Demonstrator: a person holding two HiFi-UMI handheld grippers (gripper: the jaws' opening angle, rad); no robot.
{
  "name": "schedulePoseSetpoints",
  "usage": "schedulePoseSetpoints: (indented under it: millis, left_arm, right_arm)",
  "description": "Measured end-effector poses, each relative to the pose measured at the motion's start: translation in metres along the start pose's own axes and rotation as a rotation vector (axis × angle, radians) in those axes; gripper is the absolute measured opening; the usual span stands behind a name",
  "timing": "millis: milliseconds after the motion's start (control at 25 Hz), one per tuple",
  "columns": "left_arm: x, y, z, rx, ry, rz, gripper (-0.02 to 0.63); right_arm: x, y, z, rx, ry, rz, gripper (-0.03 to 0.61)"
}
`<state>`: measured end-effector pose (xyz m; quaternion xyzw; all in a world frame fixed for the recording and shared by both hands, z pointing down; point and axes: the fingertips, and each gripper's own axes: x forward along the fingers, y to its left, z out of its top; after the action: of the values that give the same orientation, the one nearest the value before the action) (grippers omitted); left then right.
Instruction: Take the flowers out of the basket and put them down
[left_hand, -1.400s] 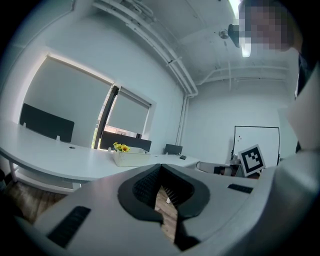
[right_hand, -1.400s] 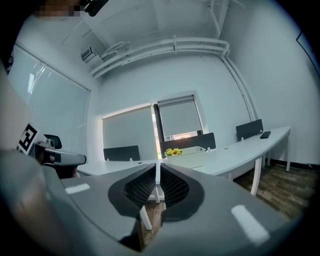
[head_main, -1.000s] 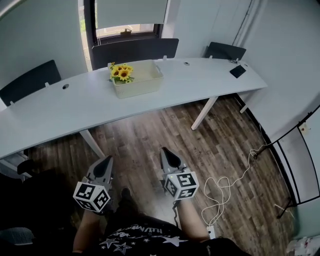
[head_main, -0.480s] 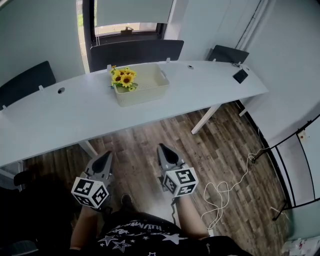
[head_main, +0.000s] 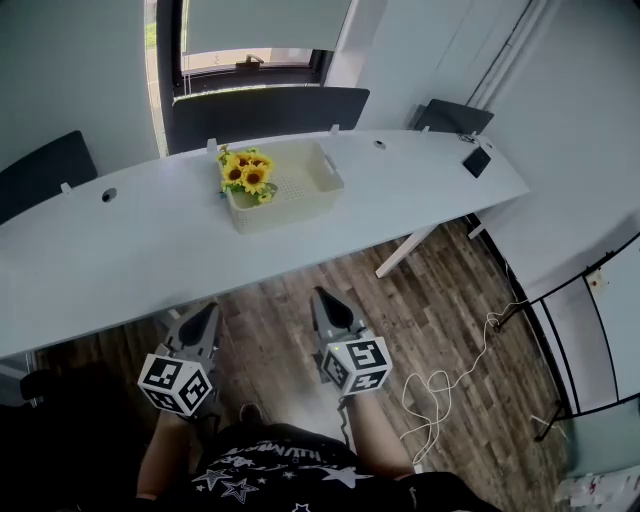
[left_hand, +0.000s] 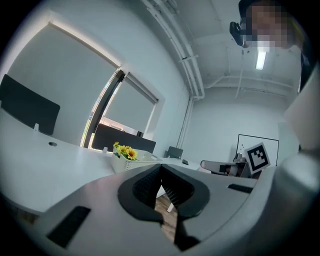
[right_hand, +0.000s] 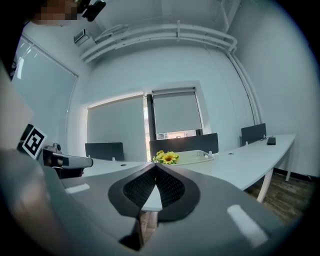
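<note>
A cream basket (head_main: 290, 195) stands on the long white desk (head_main: 130, 250), with yellow sunflowers (head_main: 245, 172) leaning in its left end. Both grippers hang well short of the desk, over the wooden floor. My left gripper (head_main: 207, 310) is shut with nothing in it, and so is my right gripper (head_main: 320, 296). In the left gripper view the sunflowers (left_hand: 126, 151) and basket (left_hand: 131, 162) show beyond the closed jaws. In the right gripper view the flowers (right_hand: 167, 157) and basket (right_hand: 195, 156) sit straight ahead above the jaw tips.
Dark chair backs (head_main: 265, 110) line the far side of the desk, below a window (head_main: 250, 50). A black phone (head_main: 477, 162) lies at the desk's right end. A white cable (head_main: 450, 375) trails on the floor to my right, near a black frame (head_main: 590, 350).
Desk and basket have come nearer and lower in the head view as I move toward them. Both grippers stay shut and side by side.
</note>
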<state>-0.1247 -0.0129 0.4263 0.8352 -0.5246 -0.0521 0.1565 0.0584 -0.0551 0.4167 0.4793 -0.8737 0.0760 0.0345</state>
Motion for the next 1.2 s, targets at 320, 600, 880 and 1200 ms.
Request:
schedulePoseSetpoints:
  millis: [320, 600, 880, 1200]
  left_arm:
    - [0.027, 0.022, 0.003, -0.012, 0.010, -0.024, 0.009]
    - [0.057, 0.024, -0.010, -0.007, 0.037, 0.028, 0.009]
    - [0.101, 0.033, 0.002, -0.019, 0.024, 0.143, 0.009]
    - [0.146, 0.040, 0.007, -0.013, 0.016, 0.243, 0.009]
  right_arm:
    - [0.018, -0.016, 0.001, 0.003, 0.007, -0.047, 0.003]
    - [0.049, -0.051, -0.009, 0.036, 0.016, -0.010, 0.003]
    - [0.114, -0.089, 0.011, 0.047, 0.014, 0.107, 0.003]
    - [0.167, -0.130, 0.021, 0.058, 0.020, 0.198, 0.003]
